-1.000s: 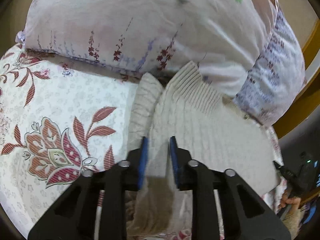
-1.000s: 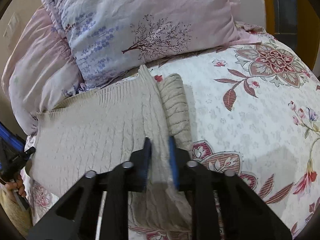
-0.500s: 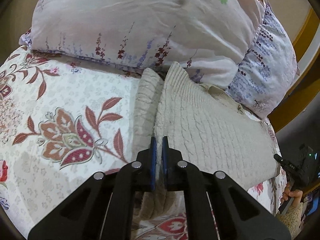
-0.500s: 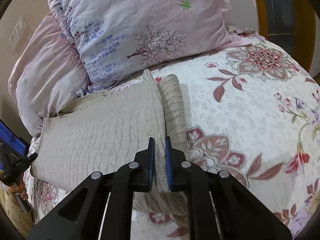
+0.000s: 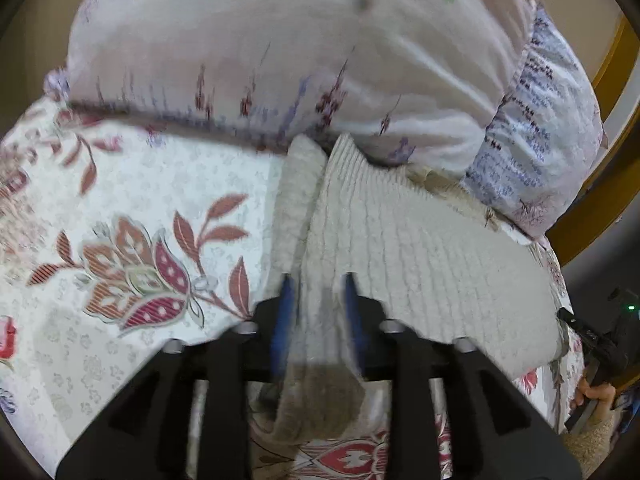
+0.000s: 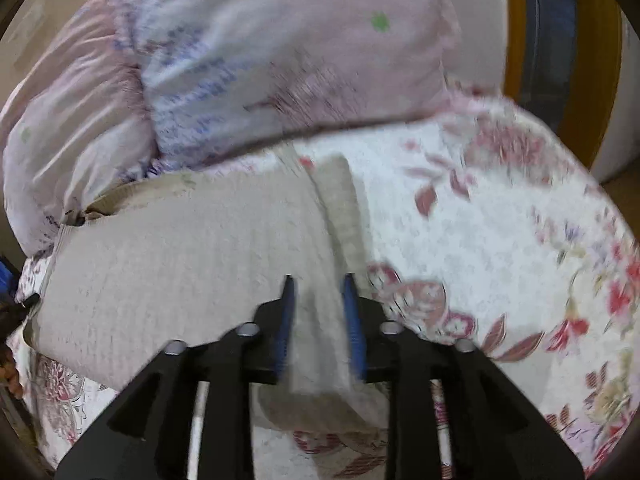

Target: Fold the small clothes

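A beige knitted sweater lies flat on the floral bedspread, its sleeve folded alongside the body. It also shows in the right wrist view. My left gripper is open, its blue pads either side of the sweater's left edge. My right gripper is open, its pads either side of the sweater's right edge by the folded sleeve. Both views are blurred. The other hand-held gripper shows at the far right of the left wrist view.
Pale pink floral pillows are stacked behind the sweater, touching its far edge; they also show in the right wrist view. The floral bedspread stretches left of the sweater, and right of it in the right wrist view. A yellow wooden frame stands beyond.
Half a second ago both grippers were shut on the sweater's edges. Now both have opened and the cloth lies loose between the pads. Both cameras are moving.
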